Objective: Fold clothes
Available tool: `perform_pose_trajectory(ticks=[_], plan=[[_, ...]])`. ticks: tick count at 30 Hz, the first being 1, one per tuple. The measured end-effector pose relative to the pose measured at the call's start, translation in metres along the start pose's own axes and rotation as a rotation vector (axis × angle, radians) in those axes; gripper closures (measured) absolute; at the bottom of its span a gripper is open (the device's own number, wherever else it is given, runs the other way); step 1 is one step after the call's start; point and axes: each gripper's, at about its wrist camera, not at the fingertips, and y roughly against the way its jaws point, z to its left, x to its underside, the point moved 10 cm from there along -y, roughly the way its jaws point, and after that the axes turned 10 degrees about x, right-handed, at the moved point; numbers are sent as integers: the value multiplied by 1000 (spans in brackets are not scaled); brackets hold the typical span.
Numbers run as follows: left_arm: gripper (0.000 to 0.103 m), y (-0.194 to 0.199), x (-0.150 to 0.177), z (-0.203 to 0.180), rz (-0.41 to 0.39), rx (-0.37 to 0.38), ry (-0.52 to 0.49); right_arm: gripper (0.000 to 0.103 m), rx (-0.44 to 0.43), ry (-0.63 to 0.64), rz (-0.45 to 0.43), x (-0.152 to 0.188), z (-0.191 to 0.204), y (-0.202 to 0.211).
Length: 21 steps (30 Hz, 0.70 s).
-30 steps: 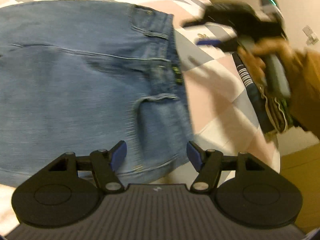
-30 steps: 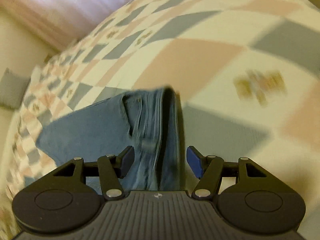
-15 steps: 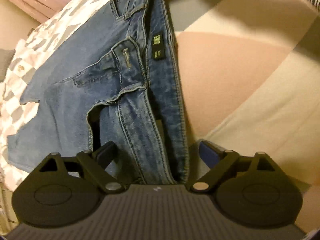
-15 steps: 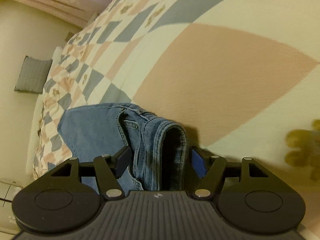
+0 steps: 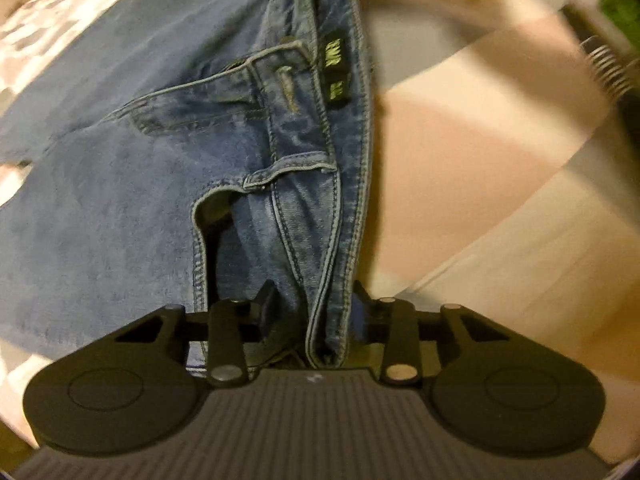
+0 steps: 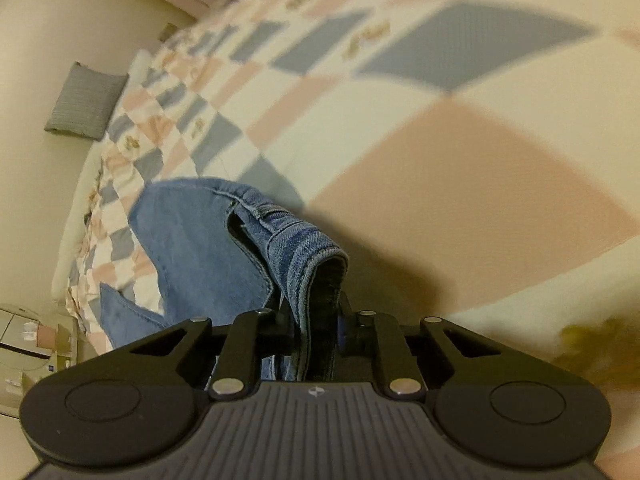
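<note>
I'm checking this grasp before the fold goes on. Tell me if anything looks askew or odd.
Nothing is damaged. The jeans are bunched rather than flat at the waistband: the left gripper and the right gripper each pinch a doubled-over band, and a pocket gapes open beside the left grip. The quilt underneath looks smooth.

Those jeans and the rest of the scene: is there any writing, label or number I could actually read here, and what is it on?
No text can be read with certainty.
Jeans, inside waistband: two dark tags with green print, too blurred to read.
Left tool: small pale mark on its ribbed body, a logo, not letters.
Right tool: a similar round emblem, no words.
Checked bedspread: yellowish motifs, pattern only.
</note>
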Motion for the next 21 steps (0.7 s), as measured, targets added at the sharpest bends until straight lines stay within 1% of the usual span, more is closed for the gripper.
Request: perform_pose_trajectory(ticks=[2, 3, 4, 5, 6, 7, 8, 9, 10, 12, 13, 14, 16, 17, 18, 20, 21], plan=[[73, 5, -13, -22, -27, 57, -29, 87, 17, -36, -50, -12, -20, 14], [70, 1, -18, -34, -26, 67, -50, 87, 37, -59, -37, -14, -36, 13], [65, -5, -21, -44, -20, 70, -65, 83, 57, -83, -24, -16, -51, 12], [54, -15, -19, -48, -4, 59, -69, 78, 74, -112, -4, -12, -65, 5], [48, -26, -17, -52, 12, 48, -72, 72, 90, -141, 17, -8, -78, -2], [47, -33, -16, -56, 20, 42, -79, 70, 106, -169, 36, -4, -91, -8], [43, -31, -15, -58, 10, 47, -92, 66, 110, -181, 30, -3, -91, -8], [35, -28, -15, -61, -2, 64, -99, 54, 154, -162, 8, -3, -88, -3], [34, -21, -15, -63, -19, 106, -89, 44, 198, -143, -14, -4, -84, 3], [33, -3, -16, -63, -58, 169, -55, 35, 285, -105, -57, -5, -77, 14], [33, 5, -15, -63, -71, 194, -37, 34, 311, -95, -72, -1, -74, 23], [34, 14, -12, -61, -84, 234, -1, 34, 334, -85, -86, 3, -71, 32], [34, 30, -1, -56, -91, 353, 131, 32, 248, -166, -79, 29, -65, 46], [34, 35, 6, -54, -86, 412, 196, 32, 229, -199, -69, 44, -67, 51], [33, 39, 13, -52, -81, 447, 248, 32, 210, -231, -57, 59, -68, 55], [29, 37, 28, -38, -83, 453, 356, 32, 194, -277, -2, 98, -69, 55], [29, 31, 37, -26, -72, 460, 439, 32, 179, -300, 22, 116, -68, 53]])
